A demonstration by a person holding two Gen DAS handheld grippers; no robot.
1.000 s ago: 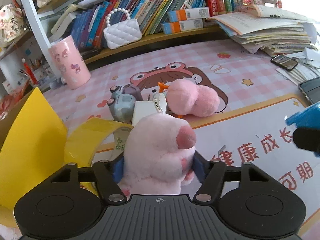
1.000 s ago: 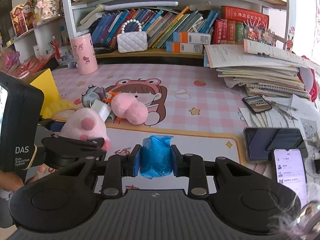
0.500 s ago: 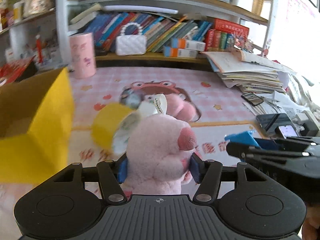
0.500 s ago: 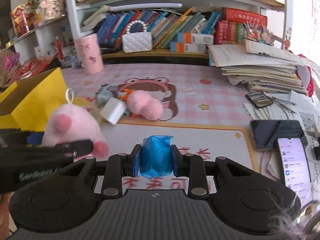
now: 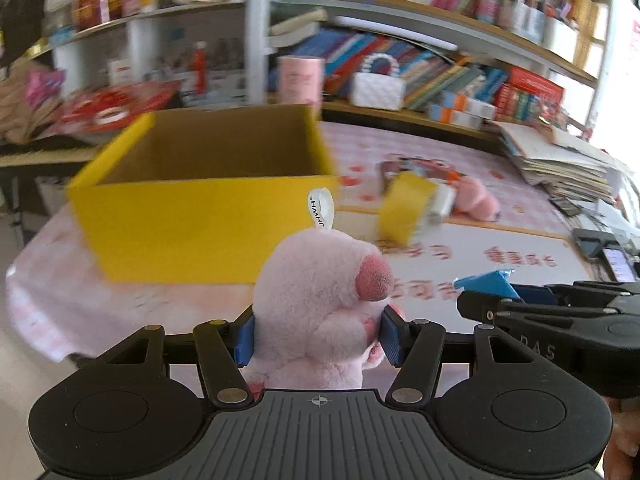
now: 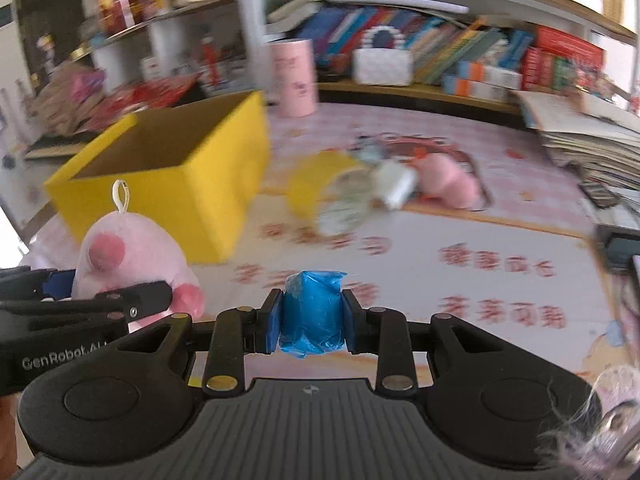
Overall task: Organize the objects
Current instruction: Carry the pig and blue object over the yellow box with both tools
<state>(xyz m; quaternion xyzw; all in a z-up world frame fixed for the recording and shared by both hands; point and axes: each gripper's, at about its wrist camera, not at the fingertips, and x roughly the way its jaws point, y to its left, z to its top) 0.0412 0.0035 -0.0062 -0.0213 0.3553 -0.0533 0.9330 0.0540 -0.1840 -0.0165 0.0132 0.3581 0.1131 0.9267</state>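
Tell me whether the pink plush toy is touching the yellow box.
Apart. The right wrist view shows the pink plush toy, clamped in the left gripper, hanging in front of the yellow box with pink tablecloth visible between them.

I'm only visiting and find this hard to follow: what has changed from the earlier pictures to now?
Both grippers have swung left toward the yellow box, which now fills much of both views. Nothing was taken hold of or let go: the left gripper still clamps the pink plush toy, and the right gripper still clamps the blue bundle. The things on the mat lie as before.
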